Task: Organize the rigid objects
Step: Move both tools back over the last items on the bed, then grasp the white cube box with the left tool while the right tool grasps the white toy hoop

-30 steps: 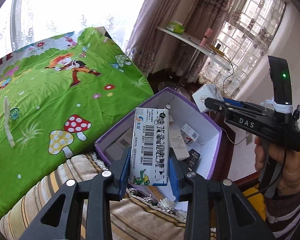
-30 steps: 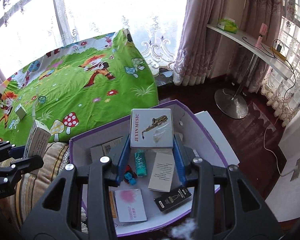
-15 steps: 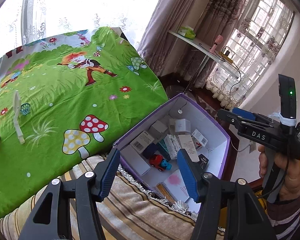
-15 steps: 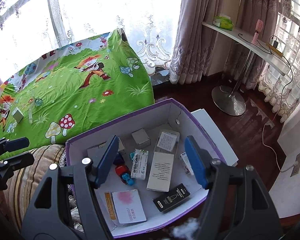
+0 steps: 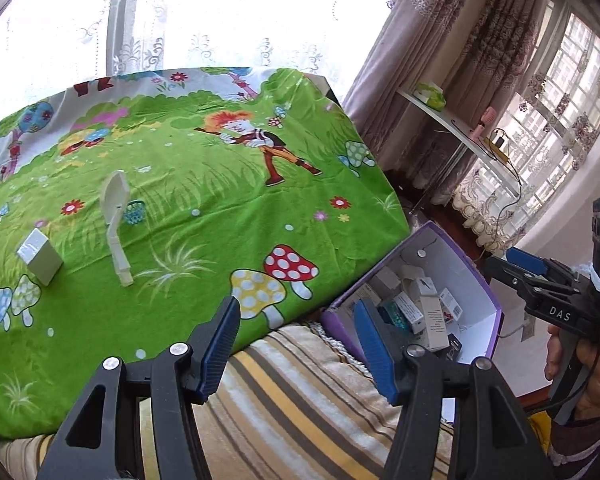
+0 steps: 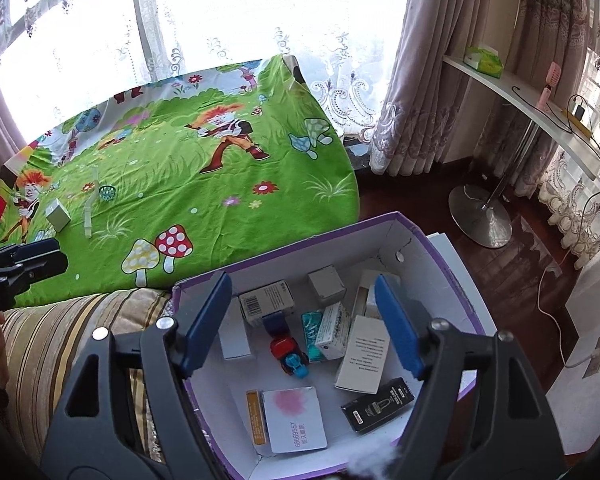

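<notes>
A purple-edged white box (image 6: 452,264) holds several small cartons, a red and blue toy car (image 6: 290,354) and a black pack (image 6: 378,404). It shows at the right in the left wrist view (image 5: 484,280). My right gripper (image 6: 304,328) is open and empty above the box. My left gripper (image 5: 296,340) is open and empty over the striped cushion (image 5: 300,400), turned toward the green sheet (image 5: 180,200). On the sheet lie a small white box (image 5: 40,258) and a white plastic scoop (image 5: 116,216). The right gripper also shows at the right edge of the left wrist view (image 5: 540,276).
The green cartoon sheet (image 6: 180,168) covers the bed, beside lace curtains and windows. A white shelf on a metal stand (image 6: 488,216) holds a tissue box. Dark wood floor lies right of the box. A white cable runs to a wall socket (image 6: 596,356).
Both grippers let go of their cartons into the box and opened. The left gripper swung left toward the sheet; the right one stays above the box.
</notes>
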### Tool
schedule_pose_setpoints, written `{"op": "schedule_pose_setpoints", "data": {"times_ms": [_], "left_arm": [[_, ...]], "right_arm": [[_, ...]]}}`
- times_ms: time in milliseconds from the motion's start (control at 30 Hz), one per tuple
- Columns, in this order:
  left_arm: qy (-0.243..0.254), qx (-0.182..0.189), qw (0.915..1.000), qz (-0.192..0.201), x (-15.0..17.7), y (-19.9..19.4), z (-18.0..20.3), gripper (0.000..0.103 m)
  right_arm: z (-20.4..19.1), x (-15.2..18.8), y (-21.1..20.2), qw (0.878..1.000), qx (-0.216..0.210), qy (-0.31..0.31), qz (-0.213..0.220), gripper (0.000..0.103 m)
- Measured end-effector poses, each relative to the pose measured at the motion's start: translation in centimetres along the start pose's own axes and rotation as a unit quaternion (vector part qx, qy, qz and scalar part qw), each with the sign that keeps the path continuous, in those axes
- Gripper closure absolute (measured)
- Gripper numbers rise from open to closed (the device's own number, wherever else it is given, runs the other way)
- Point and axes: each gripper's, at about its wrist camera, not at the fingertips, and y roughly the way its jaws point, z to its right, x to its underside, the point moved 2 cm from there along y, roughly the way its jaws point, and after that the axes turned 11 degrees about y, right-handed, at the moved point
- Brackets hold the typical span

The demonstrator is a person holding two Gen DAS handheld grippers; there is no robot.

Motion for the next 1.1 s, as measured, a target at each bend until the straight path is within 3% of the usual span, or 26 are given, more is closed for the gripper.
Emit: {"op": "schedule_pose_setpoints", "data": {"times_ms": [267, 767, 1100], "left_arm": [[-0.040, -0.053, 0.9978, 0.004, 0.3, -1.3, -7.4, 0.043], [-0.097, -0.120, 0.9879, -0.016, 1.5, -1.2, -18.9, 0.042], [-0.077, -0.141, 0.9860, -0.043, 1.8, 1.6, -23.6, 0.039]], "right_arm": [[-5.3, -0.8, 1.4, 0.999, -0.031, -0.039, -0.009, 0.025], [-15.7, -2.0, 5.9, 0.990, -0.097, -0.091, -0.049, 0.024], [-22.8, -2.3, 10.4, 0.979, -0.136, -0.117, -0.095, 0.024]]}}
